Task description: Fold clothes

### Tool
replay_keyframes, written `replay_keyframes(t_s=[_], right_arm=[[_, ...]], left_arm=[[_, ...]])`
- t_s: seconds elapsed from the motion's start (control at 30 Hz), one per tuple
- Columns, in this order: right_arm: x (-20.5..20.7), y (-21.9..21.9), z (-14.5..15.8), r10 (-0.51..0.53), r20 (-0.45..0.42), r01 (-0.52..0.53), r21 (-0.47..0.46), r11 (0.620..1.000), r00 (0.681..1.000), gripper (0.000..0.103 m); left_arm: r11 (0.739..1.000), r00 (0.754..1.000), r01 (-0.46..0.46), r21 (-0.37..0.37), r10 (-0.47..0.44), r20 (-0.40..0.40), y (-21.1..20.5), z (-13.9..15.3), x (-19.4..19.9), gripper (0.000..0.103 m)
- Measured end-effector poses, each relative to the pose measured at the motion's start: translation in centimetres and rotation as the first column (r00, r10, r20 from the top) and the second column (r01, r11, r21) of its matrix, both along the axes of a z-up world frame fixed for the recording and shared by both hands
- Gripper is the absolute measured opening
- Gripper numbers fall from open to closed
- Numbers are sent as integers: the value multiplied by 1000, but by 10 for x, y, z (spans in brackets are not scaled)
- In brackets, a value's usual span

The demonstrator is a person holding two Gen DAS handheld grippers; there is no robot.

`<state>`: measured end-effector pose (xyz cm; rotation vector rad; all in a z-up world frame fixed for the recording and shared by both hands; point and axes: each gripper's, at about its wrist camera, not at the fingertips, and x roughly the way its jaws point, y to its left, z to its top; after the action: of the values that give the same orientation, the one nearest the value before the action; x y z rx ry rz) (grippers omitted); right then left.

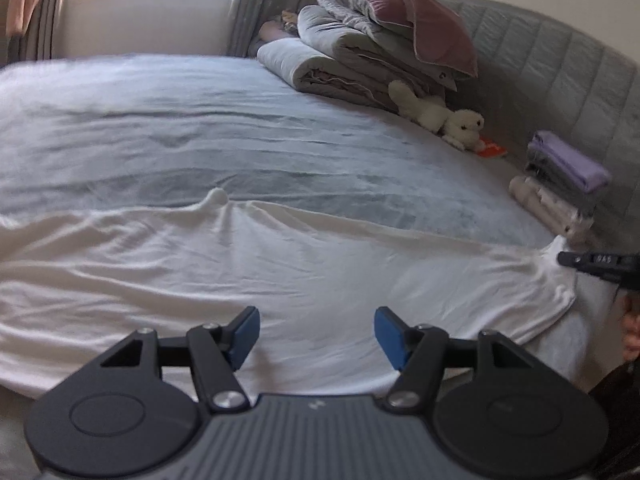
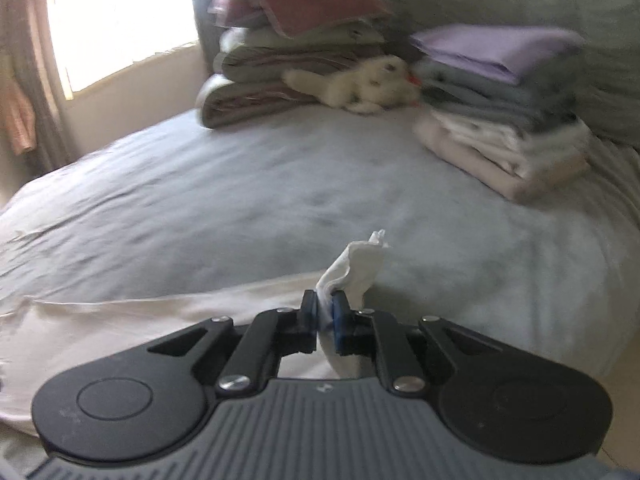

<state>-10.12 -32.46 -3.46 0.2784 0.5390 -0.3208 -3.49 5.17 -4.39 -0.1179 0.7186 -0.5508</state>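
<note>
- Right wrist view: the right gripper (image 2: 325, 307) has its jaws pinched on a bunched corner of the white garment (image 2: 356, 266); a tuft of cloth stands up past the blue pads (image 2: 340, 316), so the bite looks shallow.
- Left wrist view: the left gripper (image 1: 316, 334) stands with its jaws wide apart and nothing between them, hovering over the white garment (image 1: 248, 268); its blue pads (image 1: 390, 336) do not appear to press on the cloth.
- The garment lies spread and wrinkled across the near edge of the bed (image 1: 200, 128); its far end, at the right of the left view, is drawn to a point where the right gripper's black tip (image 1: 576, 261) holds it.
- Beyond lie a stack of folded clothes (image 2: 508, 120), a pile of quilts and pillows (image 2: 288, 48) and a white plush toy (image 2: 360, 80), all well apart from the garment.
- Risks, as I judge them: the thin pinch could slip if the corner is pulled hard, dropping the cloth in a heap; with only one end held, a lift would drag the rest askew and fold in the wrinkles; the left gripper may catch the bedsheet along with the garment if it closes too deep.
</note>
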Motion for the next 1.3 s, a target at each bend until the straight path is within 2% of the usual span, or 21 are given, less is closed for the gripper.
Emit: replay_keyframes(t_s=[0.13, 0.27, 0.43, 0.6, 0.67, 0.77, 0.97, 1.07, 1.1, 1.13, 1.3], right_arm=[[11, 33, 14, 106, 23, -105, -23, 994, 994, 11], [25, 73, 20, 235, 9, -234, -54, 971, 972, 11], [37, 125, 13, 388, -48, -391, -99, 915, 920, 11], [37, 170, 1, 505, -103, -515, -160, 842, 857, 11], [34, 184, -3, 533, -118, -546, -173, 820, 838, 11], [30, 195, -7, 563, -129, -578, -187, 795, 816, 11], [24, 204, -10, 590, -135, -605, -197, 771, 796, 11], [21, 206, -9, 598, -135, -613, -198, 765, 790, 11], [20, 207, -9, 601, -135, -615, -199, 763, 788, 11], [19, 208, -9, 601, -136, -616, -199, 762, 787, 11], [15, 213, -11, 589, -131, -602, -229, 765, 798, 12]], left_arm=[[990, 995, 9, -143, -23, -97, 4, -4, 10, 64], [956, 978, 23, -291, -82, -193, 0, -12, 19, 64], [910, 947, 39, -413, -166, -276, -13, -22, 27, 65], [861, 919, -3, -509, -198, -340, -22, -32, 34, 65], [855, 914, -30, -518, -186, -360, -23, -34, 36, 64], [863, 914, -57, -501, -157, -374, -25, -36, 38, 59], [901, 930, -44, -432, -120, -346, -37, -31, 40, 44], [912, 933, -36, -410, -116, -341, -44, -31, 42, 33], [915, 934, -34, -403, -115, -339, -46, -31, 43, 24], [918, 935, -29, -396, -114, -335, -48, -30, 43, 6], [937, 975, 2, -349, -79, -205, -52, -12, 35, 3]])
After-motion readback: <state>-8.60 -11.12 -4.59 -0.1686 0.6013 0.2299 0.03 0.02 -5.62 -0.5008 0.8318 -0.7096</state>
